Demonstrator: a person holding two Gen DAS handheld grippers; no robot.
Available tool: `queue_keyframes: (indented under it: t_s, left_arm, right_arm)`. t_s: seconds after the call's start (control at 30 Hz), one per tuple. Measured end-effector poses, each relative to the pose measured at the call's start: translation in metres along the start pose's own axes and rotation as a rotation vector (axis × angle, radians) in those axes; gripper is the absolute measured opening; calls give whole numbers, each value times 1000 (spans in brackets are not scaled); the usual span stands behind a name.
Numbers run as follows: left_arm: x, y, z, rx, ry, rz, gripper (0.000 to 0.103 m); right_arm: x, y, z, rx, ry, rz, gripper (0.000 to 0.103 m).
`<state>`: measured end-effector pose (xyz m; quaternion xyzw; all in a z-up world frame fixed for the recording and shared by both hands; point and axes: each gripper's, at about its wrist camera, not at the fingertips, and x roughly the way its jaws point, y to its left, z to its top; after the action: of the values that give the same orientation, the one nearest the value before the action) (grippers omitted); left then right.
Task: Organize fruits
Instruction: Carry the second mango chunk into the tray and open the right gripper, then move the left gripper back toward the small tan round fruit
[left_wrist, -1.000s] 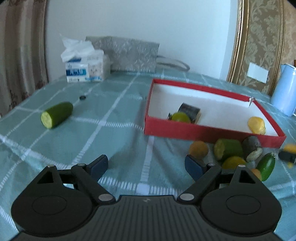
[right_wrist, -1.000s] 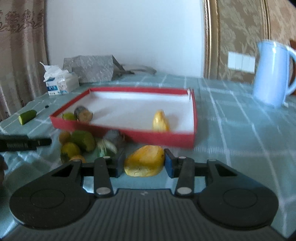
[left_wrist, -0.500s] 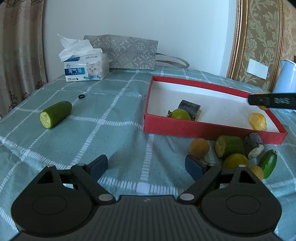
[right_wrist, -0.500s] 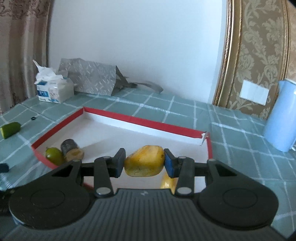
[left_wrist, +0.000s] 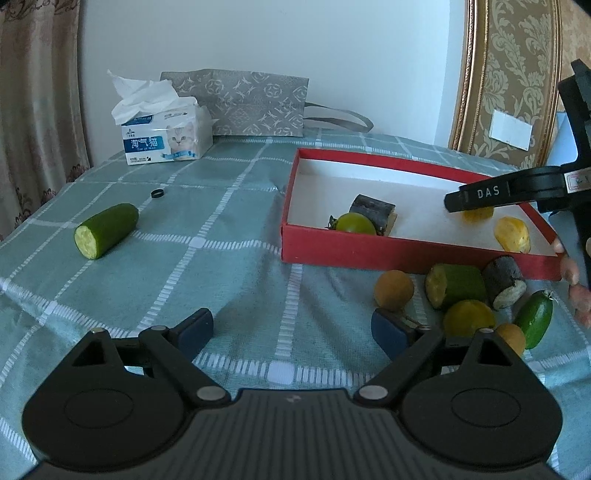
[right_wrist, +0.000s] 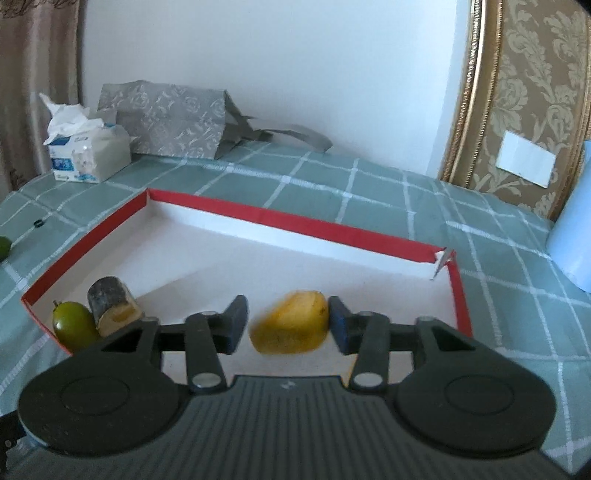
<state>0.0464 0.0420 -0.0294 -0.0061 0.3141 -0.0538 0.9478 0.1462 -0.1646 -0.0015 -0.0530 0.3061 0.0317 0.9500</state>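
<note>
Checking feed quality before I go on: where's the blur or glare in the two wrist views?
Right wrist view: the yellow fruit piece between the just-opening right gripper is smeared; red tray fairly sharp. Left wrist view: sharp, with fisheye bending at the edges; no strong glare in either.

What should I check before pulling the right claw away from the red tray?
1. Right claw over red tray: ok.
2. Yellow fruit released: cannot tell; jaws have just been opening, fruit between them, gap at one pad.
3. Drop spot clear of green fruit and dark piece: ok.
4. Left claw open, empty: ok.
5. All fruit in tray: not ok; cucumber piece lies outside.
</note>
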Motion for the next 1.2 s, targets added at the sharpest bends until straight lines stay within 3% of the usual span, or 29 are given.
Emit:
queue_keyframes:
  t_s: [0.07, 0.2, 0.27, 0.33, 0.47, 0.57, 0.67, 0.87, 0.97, 1.2]
  left_arm:
    - [0, 0, 0, 0, 0, 0, 94]
    - [0, 0, 0, -4, 0, -3, 94]
    - [0, 1, 0, -8, 0, -5, 94]
    - [0, 1, 0, -8, 0, -5, 94]
    - [0, 1, 0, -8, -1, -3, 94]
    - [0, 1, 0, -8, -1, -1, 94]
    - [0, -1, -1, 0, -1, 4, 94]
    - [-1, -2, -1, 6, -1, 9, 94]
    - [-1, -3, -1, 12, -2, 14, 94]
    - [-1, -3, -1, 9, -3, 26, 94]
  right_arm:
    - [-3, 0, 0, -6, -29, -26, 73]
    - [-21, -7, 3, 2, -102, -58, 83]
    - [-35, -15, 3, 26, -147, -58, 96]
    - [-55, -23, -2, 71, -207, -67, 103]
    - [-91, -28, -22, 97, -297, -131, 103]
    - [-104, -28, -40, 92, -271, -169, 103]
    - [-108, -34, -57, 119, -204, -127, 103]
    - [-119, -40, -95, 167, -180, -118, 103]
    - [-121, -47, -106, 232, -161, -58, 103]
    - [-122, -30, -111, 148, -161, -76, 103]
